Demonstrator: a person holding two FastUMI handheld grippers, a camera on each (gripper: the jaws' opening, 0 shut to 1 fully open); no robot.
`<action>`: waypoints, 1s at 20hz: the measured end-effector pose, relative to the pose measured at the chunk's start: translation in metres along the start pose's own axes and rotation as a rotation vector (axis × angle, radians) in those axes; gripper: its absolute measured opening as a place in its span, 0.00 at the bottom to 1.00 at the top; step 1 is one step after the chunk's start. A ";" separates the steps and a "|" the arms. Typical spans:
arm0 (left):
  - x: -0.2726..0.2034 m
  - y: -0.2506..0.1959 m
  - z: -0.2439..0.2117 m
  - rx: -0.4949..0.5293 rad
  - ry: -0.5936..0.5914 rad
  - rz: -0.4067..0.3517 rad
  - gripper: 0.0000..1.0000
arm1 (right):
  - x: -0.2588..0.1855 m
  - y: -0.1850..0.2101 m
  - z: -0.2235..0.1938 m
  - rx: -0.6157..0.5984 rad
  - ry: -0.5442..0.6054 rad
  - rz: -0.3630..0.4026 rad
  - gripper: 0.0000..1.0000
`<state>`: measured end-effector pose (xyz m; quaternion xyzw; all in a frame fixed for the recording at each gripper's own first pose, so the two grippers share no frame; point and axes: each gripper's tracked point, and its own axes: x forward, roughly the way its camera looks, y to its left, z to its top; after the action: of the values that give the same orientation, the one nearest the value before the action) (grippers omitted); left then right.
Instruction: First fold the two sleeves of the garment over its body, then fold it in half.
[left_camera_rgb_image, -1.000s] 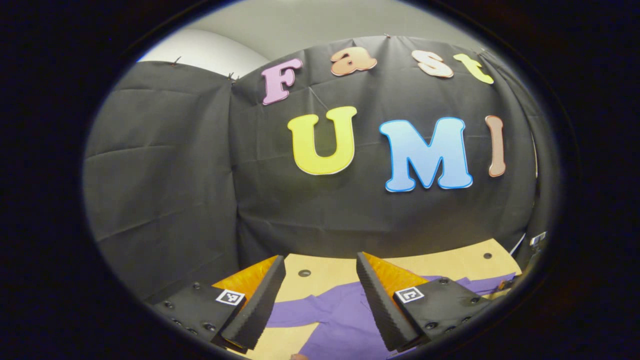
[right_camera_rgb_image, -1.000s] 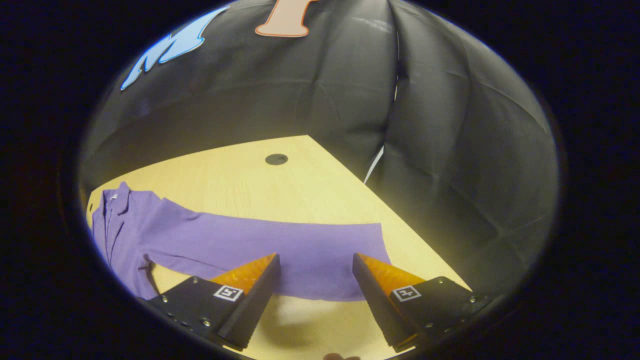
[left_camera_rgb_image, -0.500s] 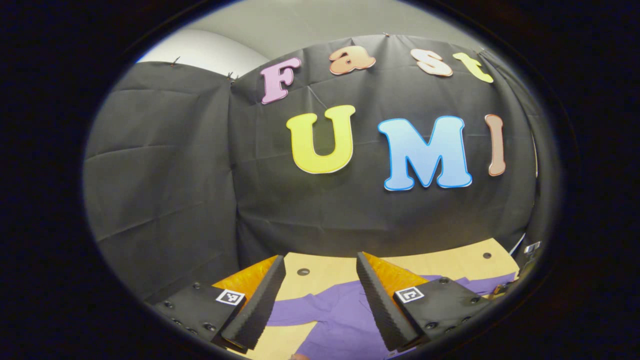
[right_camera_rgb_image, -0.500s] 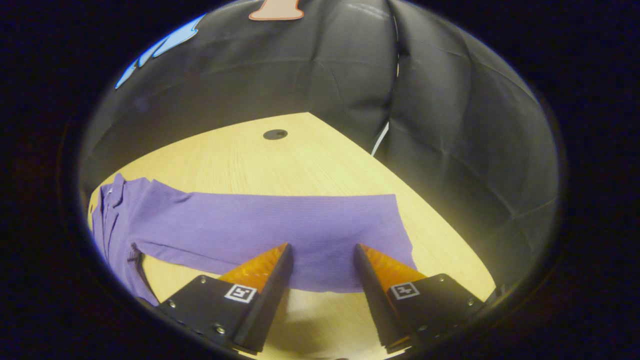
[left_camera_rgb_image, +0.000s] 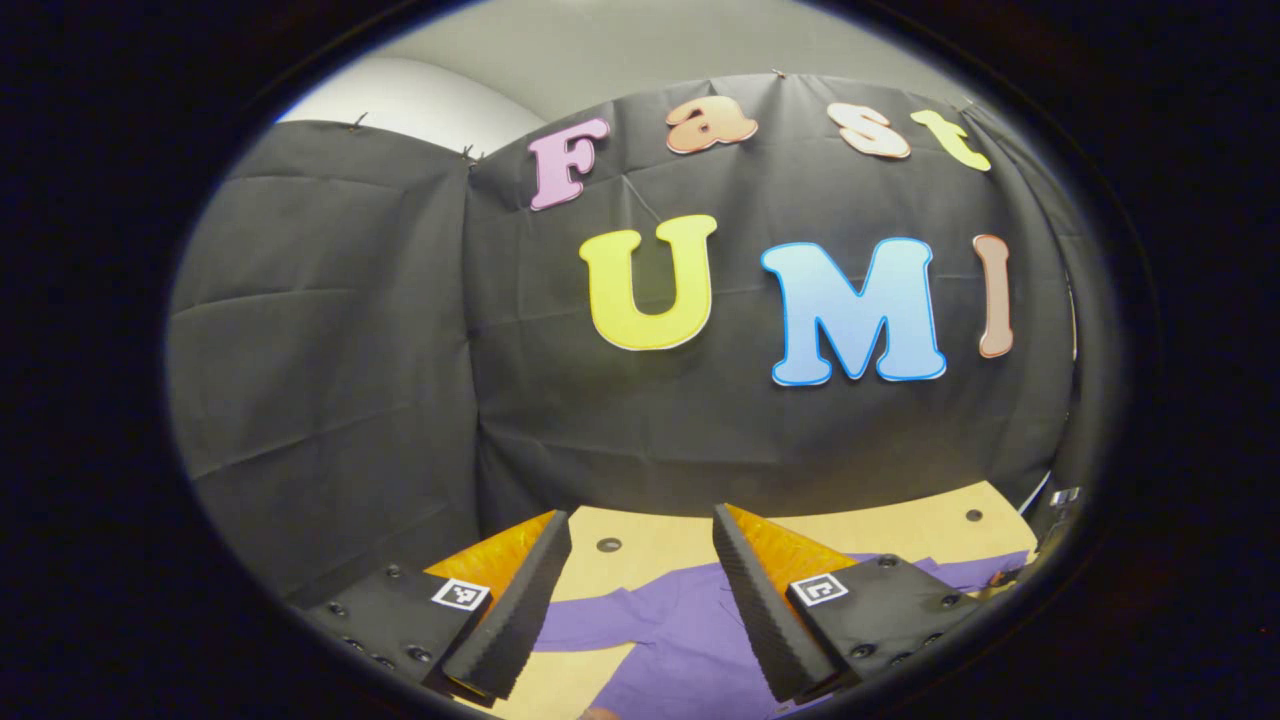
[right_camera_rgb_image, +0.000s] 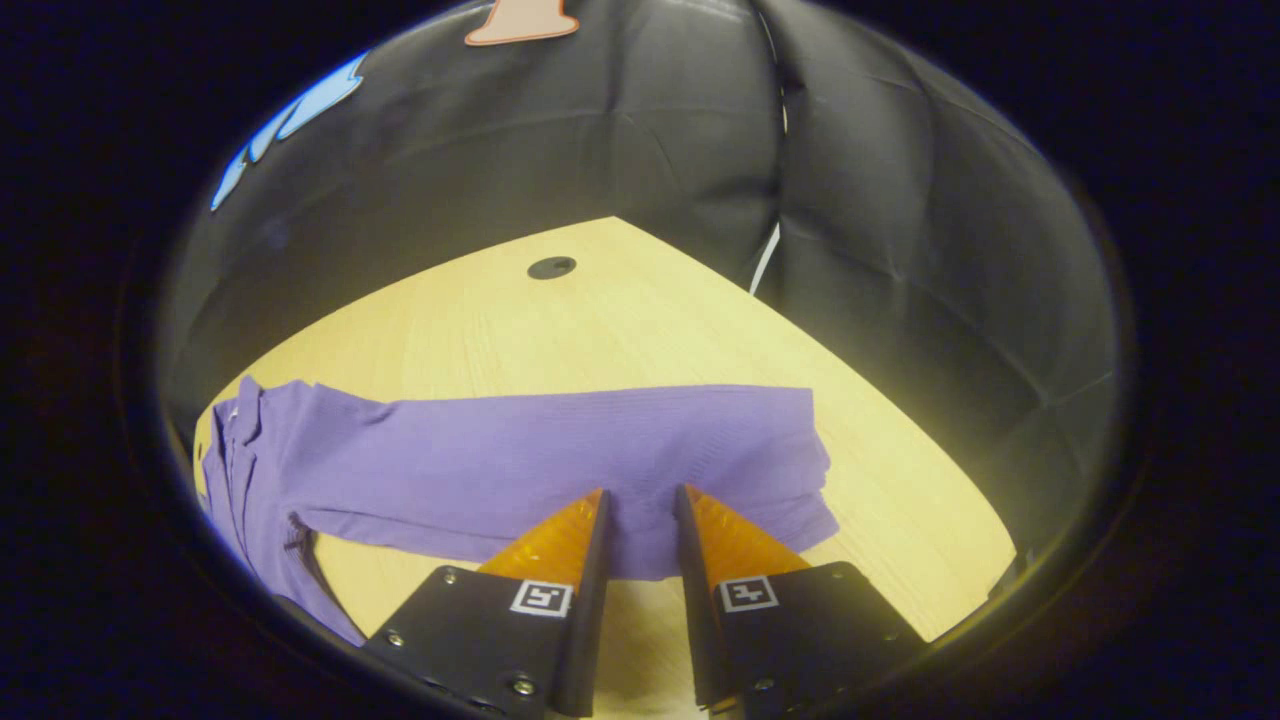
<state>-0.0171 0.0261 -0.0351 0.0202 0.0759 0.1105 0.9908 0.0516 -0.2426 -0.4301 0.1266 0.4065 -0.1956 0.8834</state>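
The right gripper (right_camera_rgb_image: 640, 535) is reaching over the near edge of the sleeve (right_camera_rgb_image: 600, 455), its 2 fingers drawn close with a narrow gap between them. Purple cloth is showing in that gap, but I cannot tell whether the fingers are pinching it yet. The left gripper (left_camera_rgb_image: 640, 585) is hanging above the worktop (left_camera_rgb_image: 900, 525) with its fingers wide apart, gripping nothing.

The garment (left_camera_rgb_image: 690, 640) is lying flat on the worktop, collar toward the far side, its right sleeve stretched straight out toward the worktop's corner, unfolded.

The knit is looking light, soft and limp, so it is likely to sag and drag rather than keep a shape. Near the cuff (right_camera_rgb_image: 815, 470) seems the best place to take hold, catching both layers at the edge; a thin pinch could slip out, and a lift from mid-sleeve would be leaving the cuff trailing.
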 end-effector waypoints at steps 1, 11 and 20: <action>0.000 0.000 -0.001 0.000 0.001 0.000 0.94 | 0.003 0.003 0.003 0.016 0.013 -0.010 0.35; 0.007 0.004 -0.008 -0.007 0.006 -0.028 0.94 | -0.026 0.055 0.027 0.028 -0.010 0.070 0.02; 0.019 0.045 -0.017 -0.016 0.011 -0.018 0.94 | -0.078 0.208 0.035 -0.018 -0.045 0.337 0.03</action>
<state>-0.0112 0.0750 -0.0525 0.0107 0.0805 0.1022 0.9914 0.1223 -0.0513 -0.3340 0.1808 0.3613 -0.0441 0.9137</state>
